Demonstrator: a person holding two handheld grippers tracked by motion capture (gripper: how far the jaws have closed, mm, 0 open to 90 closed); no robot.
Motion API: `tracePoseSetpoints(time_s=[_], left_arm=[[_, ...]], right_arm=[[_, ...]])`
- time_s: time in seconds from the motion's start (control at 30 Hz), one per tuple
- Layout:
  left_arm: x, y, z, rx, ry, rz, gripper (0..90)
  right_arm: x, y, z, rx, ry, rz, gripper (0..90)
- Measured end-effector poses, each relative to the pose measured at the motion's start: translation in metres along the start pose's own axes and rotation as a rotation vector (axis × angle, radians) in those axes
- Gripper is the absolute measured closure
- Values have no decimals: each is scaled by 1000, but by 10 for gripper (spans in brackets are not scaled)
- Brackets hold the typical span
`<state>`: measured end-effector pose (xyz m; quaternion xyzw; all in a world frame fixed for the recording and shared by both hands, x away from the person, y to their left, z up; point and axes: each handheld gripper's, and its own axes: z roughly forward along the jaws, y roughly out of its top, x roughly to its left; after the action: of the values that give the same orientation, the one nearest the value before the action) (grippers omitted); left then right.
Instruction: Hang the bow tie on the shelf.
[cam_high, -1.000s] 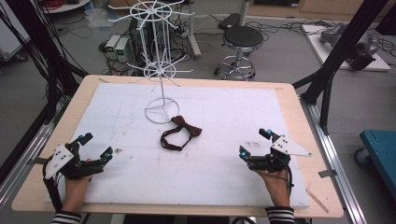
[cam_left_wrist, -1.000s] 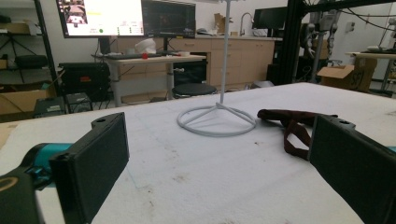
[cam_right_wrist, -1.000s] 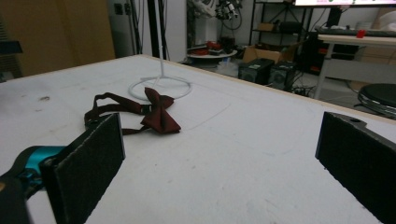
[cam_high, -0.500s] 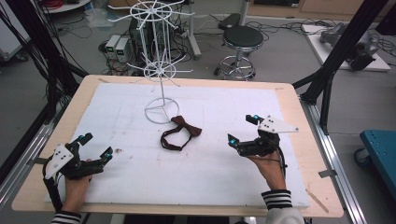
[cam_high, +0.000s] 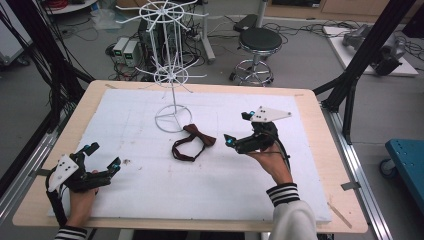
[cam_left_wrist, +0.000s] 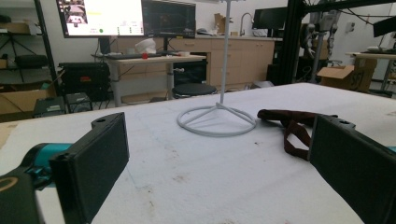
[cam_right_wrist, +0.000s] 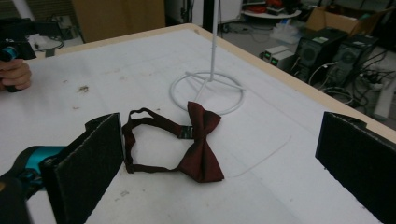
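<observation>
A dark red bow tie (cam_high: 192, 142) with its strap looped lies flat on the white mat, just in front of the white wire rack's round base (cam_high: 172, 119). My right gripper (cam_high: 237, 128) is open a short way to the bow tie's right, jaws pointing at it. In the right gripper view the bow tie (cam_right_wrist: 198, 142) lies ahead between the wide-apart jaws, nothing held. My left gripper (cam_high: 102, 157) rests open near the mat's front left corner. In the left gripper view the bow tie (cam_left_wrist: 292, 126) and the rack base (cam_left_wrist: 217, 122) lie farther ahead.
The tall white wire rack (cam_high: 167, 55) rises from its base with spoked rings on top. The white mat (cam_high: 150, 190) covers most of the wooden table (cam_high: 330, 165). A black stool (cam_high: 257, 42) and cables stand on the floor beyond.
My right gripper has moved left and forward from the front right of the mat toward the bow tie, staying open. The left gripper has stayed put.
</observation>
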<state>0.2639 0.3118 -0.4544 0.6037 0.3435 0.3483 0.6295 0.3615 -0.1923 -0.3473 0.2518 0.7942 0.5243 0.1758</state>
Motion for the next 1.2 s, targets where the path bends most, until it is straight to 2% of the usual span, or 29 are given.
tracePoseSetpoints(time_s=[0.1, 0.27, 0.33, 0.43, 0.63, 0.73, 0.8, 1.2], left_arm=[[0, 0, 0, 1, -1, -1, 57], [0, 0, 0, 1, 0, -1, 57], [0, 0, 0, 1, 0, 1, 57], [0, 0, 0, 1, -1, 3, 57], [0, 0, 0, 1, -1, 5, 57], [0, 0, 0, 0, -2, 8, 57], [0, 0, 0, -1, -2, 9, 57], [0, 0, 0, -3, -1, 9, 57]], right_arm=[[-2, 9, 11, 29, 33, -17, 6], [-6, 17, 25, 73, 63, -20, 6], [-6, 19, 27, 74, 68, -19, 6], [-6, 26, 38, 119, 93, -32, 6], [-6, 30, 51, 136, 113, -29, 6], [-7, 29, 60, 183, 118, -25, 7], [-6, 30, 68, 224, 141, -27, 7], [-5, 29, 89, 301, 144, -48, 7]])
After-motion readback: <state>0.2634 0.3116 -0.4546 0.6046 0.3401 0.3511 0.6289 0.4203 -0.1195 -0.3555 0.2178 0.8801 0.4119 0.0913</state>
